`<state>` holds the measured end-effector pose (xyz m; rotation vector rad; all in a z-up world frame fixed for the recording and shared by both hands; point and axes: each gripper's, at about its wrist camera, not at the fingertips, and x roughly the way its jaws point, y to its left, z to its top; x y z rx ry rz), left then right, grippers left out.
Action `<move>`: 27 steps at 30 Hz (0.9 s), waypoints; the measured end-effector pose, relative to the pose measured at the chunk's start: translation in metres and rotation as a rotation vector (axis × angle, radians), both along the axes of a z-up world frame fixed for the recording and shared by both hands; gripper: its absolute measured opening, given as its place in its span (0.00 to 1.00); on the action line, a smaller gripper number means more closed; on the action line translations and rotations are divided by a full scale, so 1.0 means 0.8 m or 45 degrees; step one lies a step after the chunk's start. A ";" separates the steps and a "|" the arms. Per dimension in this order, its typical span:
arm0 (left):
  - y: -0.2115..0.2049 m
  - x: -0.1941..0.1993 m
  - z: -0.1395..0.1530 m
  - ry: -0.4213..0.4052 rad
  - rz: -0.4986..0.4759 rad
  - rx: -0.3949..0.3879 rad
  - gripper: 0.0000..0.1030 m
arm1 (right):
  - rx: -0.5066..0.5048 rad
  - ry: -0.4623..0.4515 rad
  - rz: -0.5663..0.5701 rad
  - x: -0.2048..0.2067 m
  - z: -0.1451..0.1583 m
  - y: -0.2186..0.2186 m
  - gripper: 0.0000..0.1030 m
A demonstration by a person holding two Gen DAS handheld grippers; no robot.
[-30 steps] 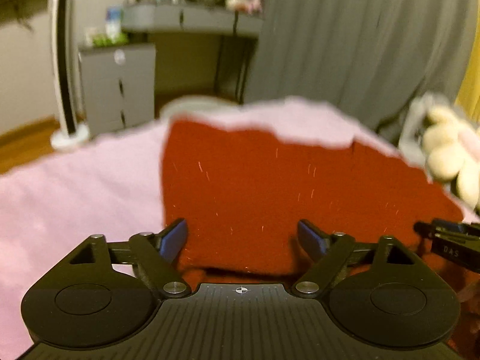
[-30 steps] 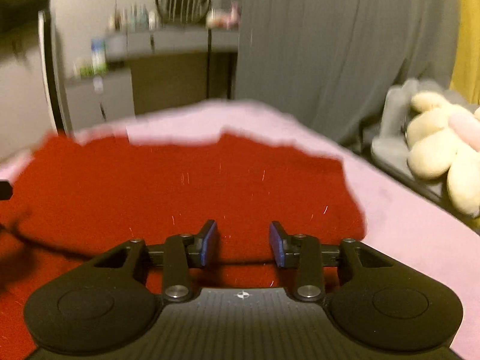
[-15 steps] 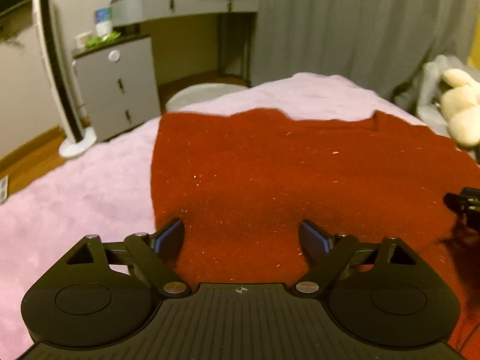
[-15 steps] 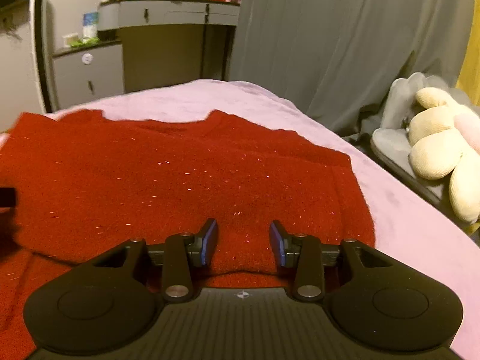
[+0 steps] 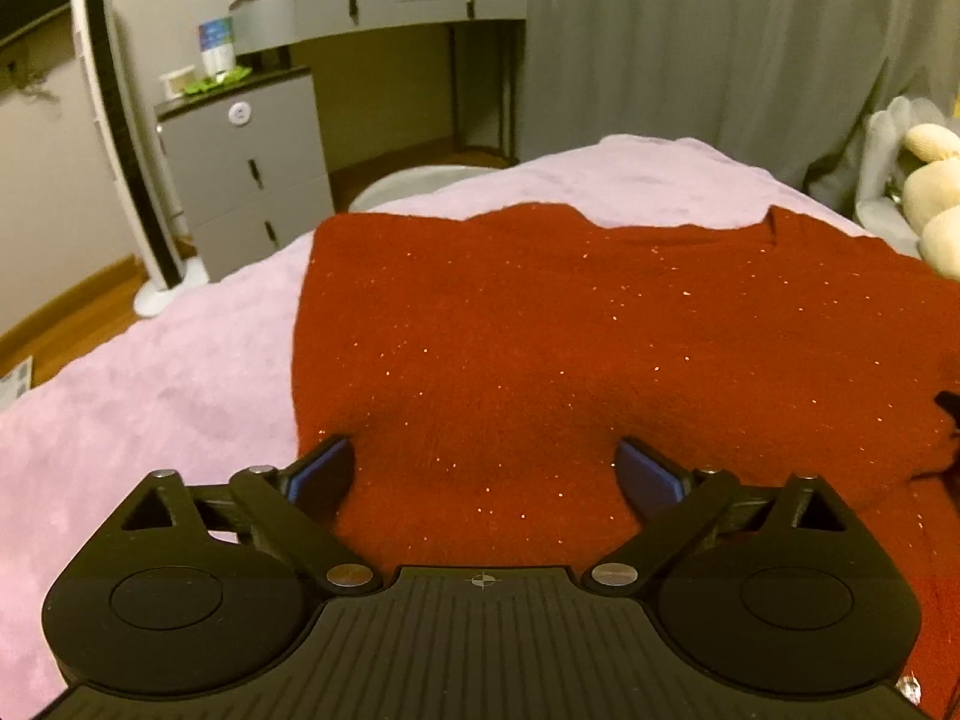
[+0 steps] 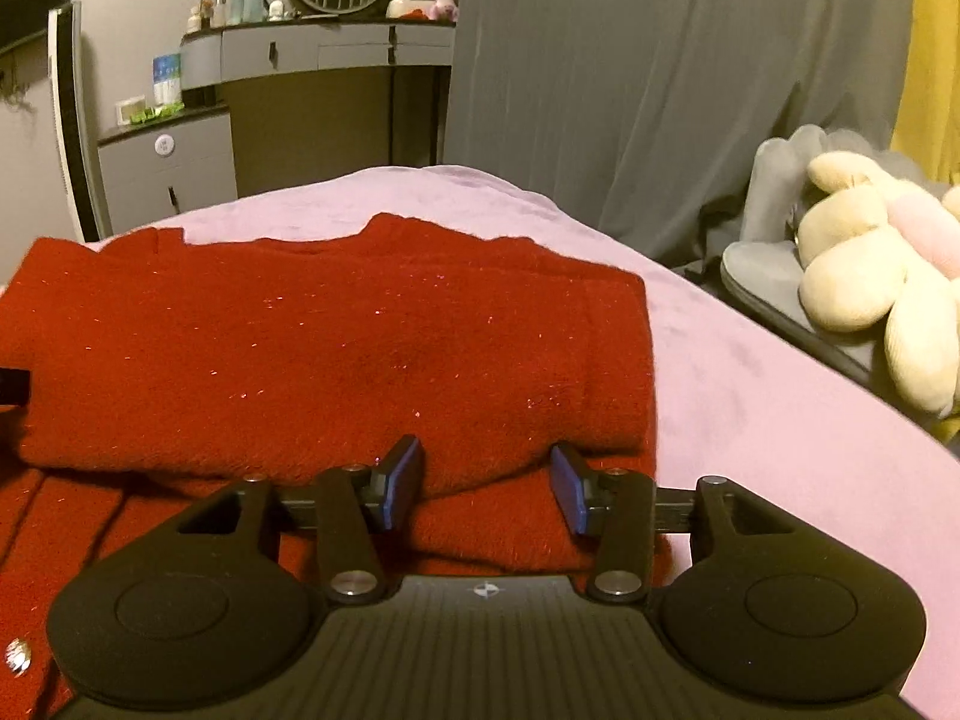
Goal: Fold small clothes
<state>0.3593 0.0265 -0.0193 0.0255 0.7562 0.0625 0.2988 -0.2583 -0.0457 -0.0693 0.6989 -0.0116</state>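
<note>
A dark red glittery sweater (image 5: 570, 348) lies folded on the pink blanket (image 5: 150, 396), its upper layer laid back over the lower one. My left gripper (image 5: 486, 468) is low over the near left corner of the fold. Its jaws are opening and stand wide, with cloth lying loose between the blue pads (image 5: 318, 471). In the right wrist view the sweater (image 6: 312, 348) fills the left half. My right gripper (image 6: 486, 483) is at its near right corner, jaws opening, a soft hump of the folded edge between the pads (image 6: 399, 483) and not pinched.
The pink blanket (image 6: 750, 420) runs on to the right of the sweater. A cream plush toy (image 6: 870, 276) lies on a grey seat at the right. Beyond the bed stand a grey drawer unit (image 5: 252, 180), a white tower fan (image 5: 126, 150), a vanity desk (image 6: 324, 54) and a grey curtain (image 6: 630, 90).
The lifted red layer has come down and now lies flat on the sweater. Both grippers have sunk toward the cloth, and their jaws have spread wider, the left more than the right.
</note>
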 end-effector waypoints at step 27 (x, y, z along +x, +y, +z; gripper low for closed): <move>0.094 -0.291 0.025 0.379 -0.294 -0.057 0.97 | 0.137 0.346 0.050 -0.303 0.047 -0.095 0.73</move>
